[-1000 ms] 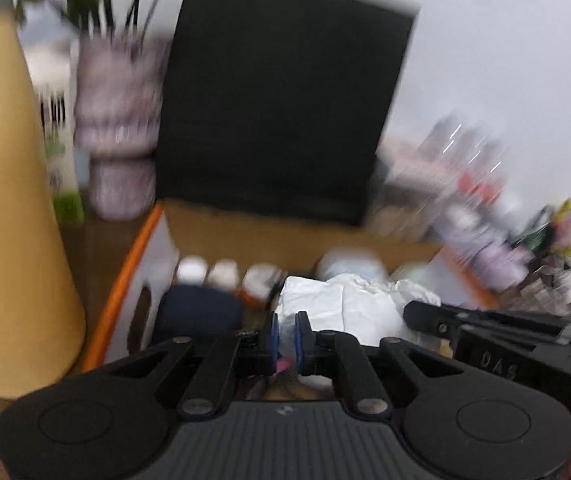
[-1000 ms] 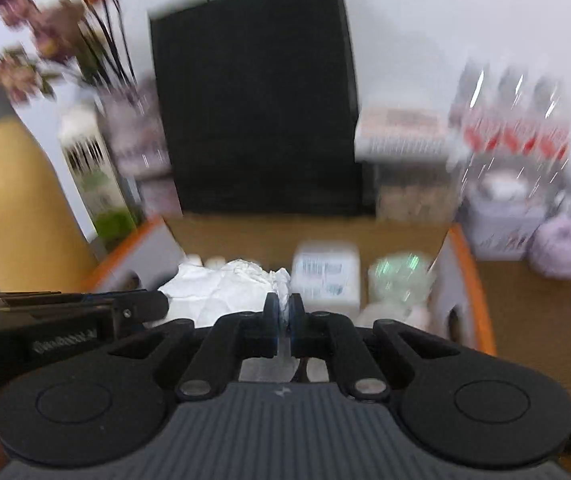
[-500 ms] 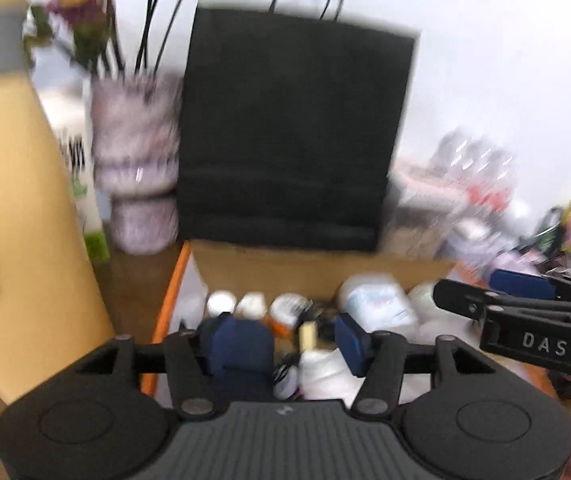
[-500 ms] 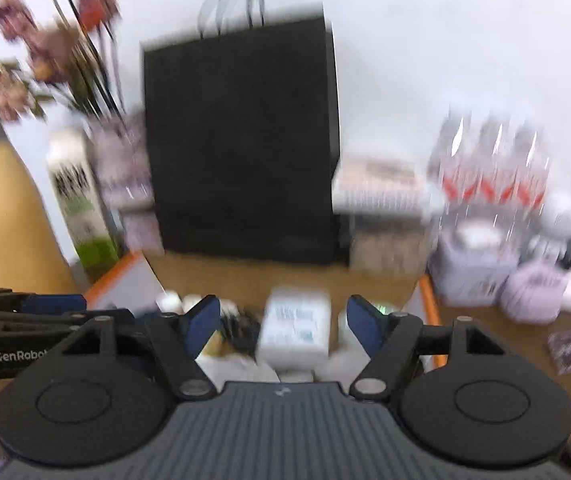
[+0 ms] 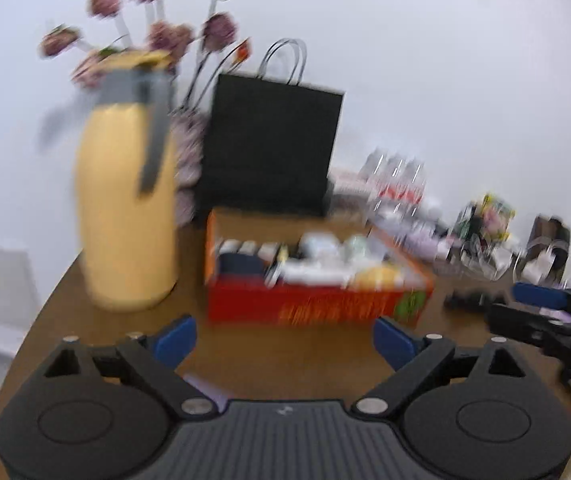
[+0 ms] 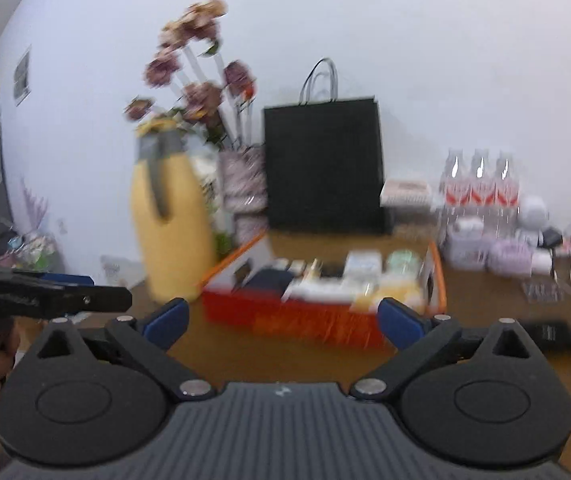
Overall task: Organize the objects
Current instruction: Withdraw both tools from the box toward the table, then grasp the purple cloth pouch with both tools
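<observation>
Nearest the lens, the left gripper (image 5: 283, 334) has its jaws opening, already wide, with nothing between the blue pads but bare brown table (image 5: 293, 356). The right gripper (image 6: 281, 322) is likewise opening wide and empty, and its side shows at the right edge of the left view.

Just beyond both sits the orange box (image 6: 313, 320), open-topped and packed with small objects too blurred to name. A small black item (image 6: 553, 334) lies loose on the table to the box's right, apparently not yet put away.

The frames are smeared by motion, so a hasty reach could clip the box wall and shove it.

Left of the box stands the tall yellow jug (image 5: 125, 216), and behind it the black paper bag (image 5: 269, 148) and flowers (image 5: 153, 36); a wide swing could topple any of these.
</observation>
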`<state>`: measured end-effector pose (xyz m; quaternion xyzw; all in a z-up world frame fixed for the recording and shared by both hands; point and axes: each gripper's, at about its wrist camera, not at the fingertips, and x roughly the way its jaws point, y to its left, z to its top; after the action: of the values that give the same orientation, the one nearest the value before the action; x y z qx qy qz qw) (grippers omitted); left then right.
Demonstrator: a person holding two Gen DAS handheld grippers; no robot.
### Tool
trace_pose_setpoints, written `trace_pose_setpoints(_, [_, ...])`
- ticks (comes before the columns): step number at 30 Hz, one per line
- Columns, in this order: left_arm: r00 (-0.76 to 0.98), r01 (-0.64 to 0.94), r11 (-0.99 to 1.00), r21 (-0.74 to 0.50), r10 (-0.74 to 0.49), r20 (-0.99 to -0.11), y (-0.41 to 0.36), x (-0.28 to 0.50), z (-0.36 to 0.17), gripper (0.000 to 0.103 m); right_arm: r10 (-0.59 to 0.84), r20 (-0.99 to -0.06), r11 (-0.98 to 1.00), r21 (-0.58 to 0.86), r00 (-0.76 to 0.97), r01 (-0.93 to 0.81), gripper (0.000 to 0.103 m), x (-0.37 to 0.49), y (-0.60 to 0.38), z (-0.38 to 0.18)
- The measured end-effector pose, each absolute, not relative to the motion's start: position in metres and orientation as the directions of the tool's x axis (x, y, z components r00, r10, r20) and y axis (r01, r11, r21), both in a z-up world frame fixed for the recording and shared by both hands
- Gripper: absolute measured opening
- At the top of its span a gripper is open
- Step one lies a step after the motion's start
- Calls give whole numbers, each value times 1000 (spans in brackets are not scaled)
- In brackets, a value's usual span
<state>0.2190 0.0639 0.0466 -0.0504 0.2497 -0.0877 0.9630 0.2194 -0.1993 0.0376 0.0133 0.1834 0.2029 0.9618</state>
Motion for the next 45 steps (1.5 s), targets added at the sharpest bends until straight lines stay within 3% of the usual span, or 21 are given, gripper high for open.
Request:
trace_pose_setpoints(3, [840,111,992,-62,-127,-527,73,175,28,94,380,-465,918,81,800,-389,103,176,-198,20])
trace_pose_setpoints(5, [808,167,984,-63,-173,-563,84,151,26,94,395,-540,903,81,744,-421,103,153,-204,19])
trace_pose_setpoints(10, [840,197,979,50,-143,-523,109,120,36,95,377,-506,917,87,776,-390,103,118,-223,38])
trace_pose_setpoints(14, [819,263,964,-30,-240,-521,120,169,5,94,434,-514,895,156,740,-418,99,146,-189,15])
trace_pose_setpoints(15, [813,249,968,-41,-232,-535,122,184,-5,87,434,-536,894,154,724,-421,90,156,-174,5])
trace_pose_setpoints(16, [813,212,977,-31,-194,-550,123,201,-13,73,435,-553,890,145,711,-432,78,164,-159,-4])
trace_pose_setpoints(18, [813,153,988,10,-121,-570,121,230,-28,65,438,-589,880,129,679,-456,69,183,-128,-23])
trace_pose_setpoints(22, [795,195,981,10,-152,-587,118,258,-43,63,458,-605,871,157,652,-466,67,212,-89,-45])
trace_pose_setpoints(23, [781,192,981,5,-149,-607,117,263,-46,59,453,-607,876,170,653,-451,67,219,-83,-49])
trace_pose_setpoints(24, [766,183,983,11,-136,-629,116,267,-49,44,452,-604,879,173,657,-445,67,224,-78,-51])
trace_pose_setpoints(27, [769,183,983,8,-138,-624,117,260,-53,22,438,-619,879,143,652,-455,66,238,-65,-62])
trace_pose_setpoints(30, [754,131,991,-27,-117,-646,113,243,-48,14,418,-623,886,119,661,-448,56,241,-66,-67])
trace_pose_setpoints(31, [747,115,993,-30,-106,-656,108,236,-47,13,408,-625,890,110,665,-443,47,240,-70,-67])
trace_pose_setpoints(35, [739,135,990,-47,-132,-661,71,188,-41,13,362,-630,891,19,687,-453,38,222,-97,-61])
trace_pose_setpoints(38, [706,198,972,-128,-232,-669,49,160,-39,16,342,-665,903,37,664,-428,40,206,-133,-63])
trace_pose_setpoints(39, [697,224,962,-154,-268,-665,44,155,-39,19,332,-668,912,46,666,-408,46,201,-143,-62])
trace_pose_setpoints(40, [700,229,960,-162,-278,-657,40,152,-39,30,328,-667,918,57,669,-393,50,197,-151,-62])
trace_pose_setpoints(42, [722,195,970,-143,-240,-649,36,150,-39,40,340,-665,917,76,665,-393,50,190,-158,-61])
trace_pose_setpoints(45, [710,138,978,-155,-207,-673,35,160,-44,39,358,-649,910,82,672,-406,50,183,-158,-66])
